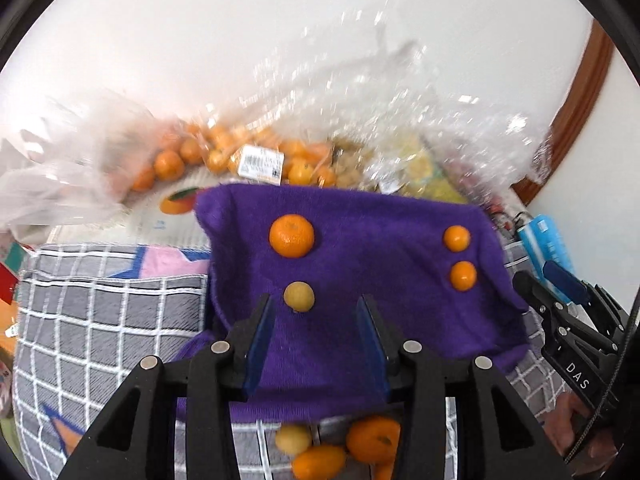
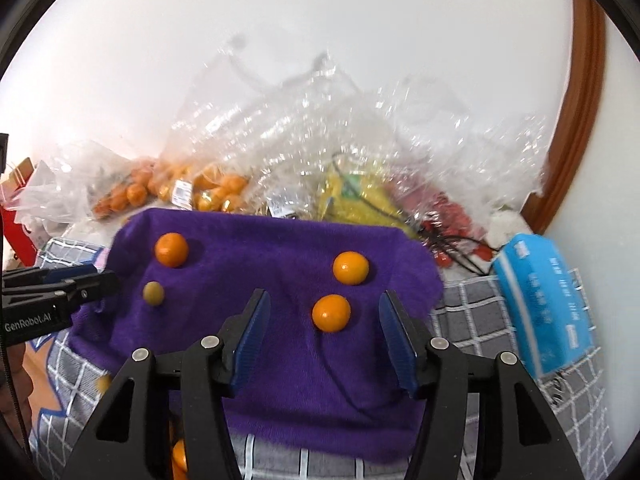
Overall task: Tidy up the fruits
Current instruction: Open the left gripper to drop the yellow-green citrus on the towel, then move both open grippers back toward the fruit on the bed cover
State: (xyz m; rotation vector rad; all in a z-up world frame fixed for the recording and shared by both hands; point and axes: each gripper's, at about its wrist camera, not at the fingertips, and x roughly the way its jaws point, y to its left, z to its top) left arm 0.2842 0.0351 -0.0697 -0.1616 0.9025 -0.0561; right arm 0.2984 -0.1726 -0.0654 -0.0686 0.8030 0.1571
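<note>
- A purple cloth [image 1: 360, 264] lies spread over a grey checked cover [image 1: 100, 320], and four loose fruits sit on it, well apart in two pairs
- The largest orange [image 1: 291, 236] is round and dimpled; just below it sits a duller yellow-green fruit [image 1: 299, 297]
- On the other side two small glossy oranges [image 2: 351, 267] [image 2: 331, 313] lie close together
- More oranges fill a clear bag [image 1: 224, 152] behind the cloth, by the wall
- The left gripper [image 1: 316, 320] hangs above the cloth, jaws apart, holding nothing
- The right gripper [image 2: 324, 316] likewise stands parted and empty over the nearer small orange
</note>
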